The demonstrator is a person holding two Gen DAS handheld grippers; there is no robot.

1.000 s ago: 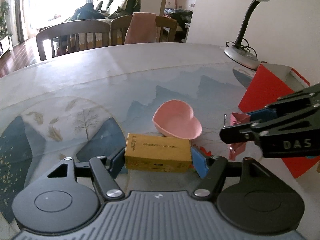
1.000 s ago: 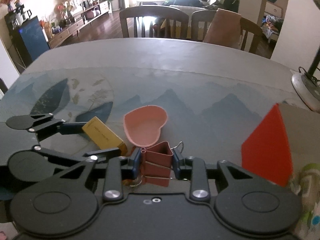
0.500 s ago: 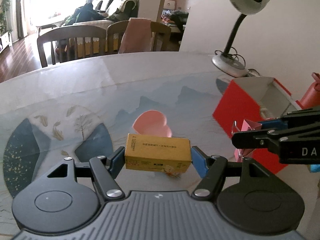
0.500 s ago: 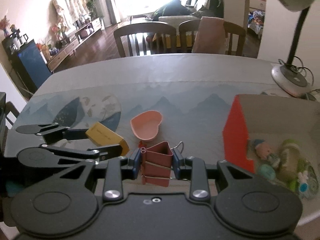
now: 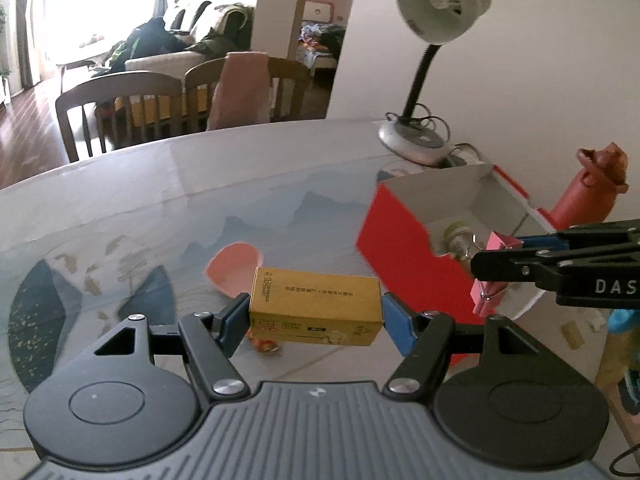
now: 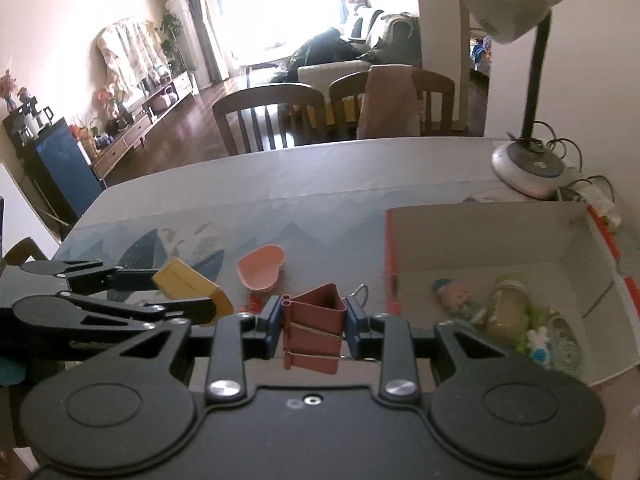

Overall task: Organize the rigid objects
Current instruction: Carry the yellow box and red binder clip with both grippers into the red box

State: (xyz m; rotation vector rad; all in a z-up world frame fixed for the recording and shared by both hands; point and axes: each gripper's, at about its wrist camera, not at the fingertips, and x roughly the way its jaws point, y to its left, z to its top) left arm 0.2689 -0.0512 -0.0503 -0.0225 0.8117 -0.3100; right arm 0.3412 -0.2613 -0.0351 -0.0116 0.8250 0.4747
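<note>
With the left hand-held gripper (image 5: 314, 314) clamping a yellow carton (image 5: 315, 305) and the right hand-held gripper (image 6: 313, 326) pinching a binder clip (image 6: 313, 329), we're mid-carry; next, lowering both into the red box (image 6: 480, 248) at two o'clock.

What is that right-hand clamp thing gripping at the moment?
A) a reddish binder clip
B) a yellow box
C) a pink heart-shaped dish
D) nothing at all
A: in the right wrist view the right gripper has its two fingers pressed against the sides of the reddish binder clip, while the yellow box sits in the left gripper and the pink heart-shaped dish lies on the table.
</note>
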